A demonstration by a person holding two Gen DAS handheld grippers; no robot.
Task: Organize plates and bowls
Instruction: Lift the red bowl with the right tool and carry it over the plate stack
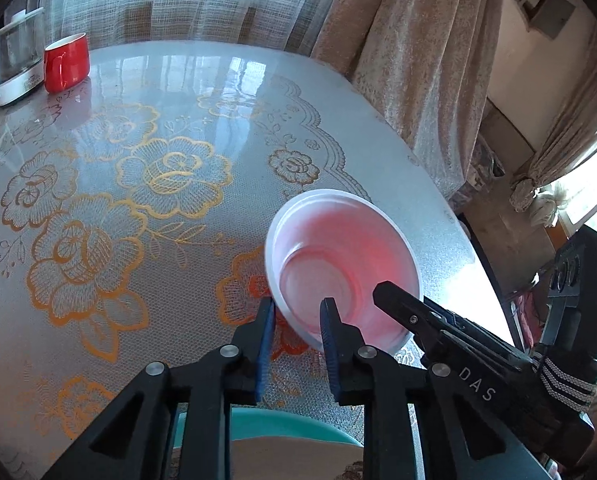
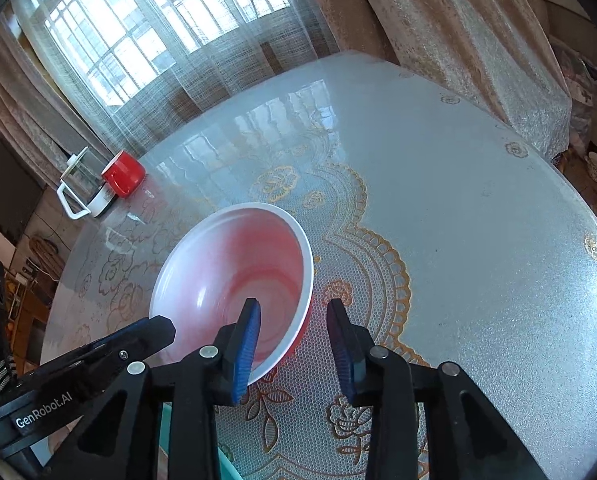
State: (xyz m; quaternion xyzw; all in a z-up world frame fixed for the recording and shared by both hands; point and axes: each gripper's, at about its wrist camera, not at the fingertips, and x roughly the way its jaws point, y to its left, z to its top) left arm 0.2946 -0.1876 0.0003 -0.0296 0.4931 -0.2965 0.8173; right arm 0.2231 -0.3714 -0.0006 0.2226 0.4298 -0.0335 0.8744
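A bowl (image 1: 338,256), white inside with a red outside, is tilted just above the flowered tablecloth; it also shows in the right wrist view (image 2: 234,272). My left gripper (image 1: 298,320) straddles its near left rim, one blue pad outside and one inside, jaws a little apart. My right gripper (image 2: 294,328) straddles the opposite rim, left pad inside the bowl, right pad outside, jaws open. The right gripper's finger shows in the left wrist view (image 1: 418,316) at the bowl's right edge. A teal dish rim (image 1: 282,424) lies under the left gripper.
A red mug (image 1: 66,62) and a glass kettle (image 1: 14,56) stand at the table's far left; both show in the right wrist view, mug (image 2: 122,174) and kettle (image 2: 82,188). The table edge (image 1: 438,184) runs close to the bowl's right. Curtains hang behind.
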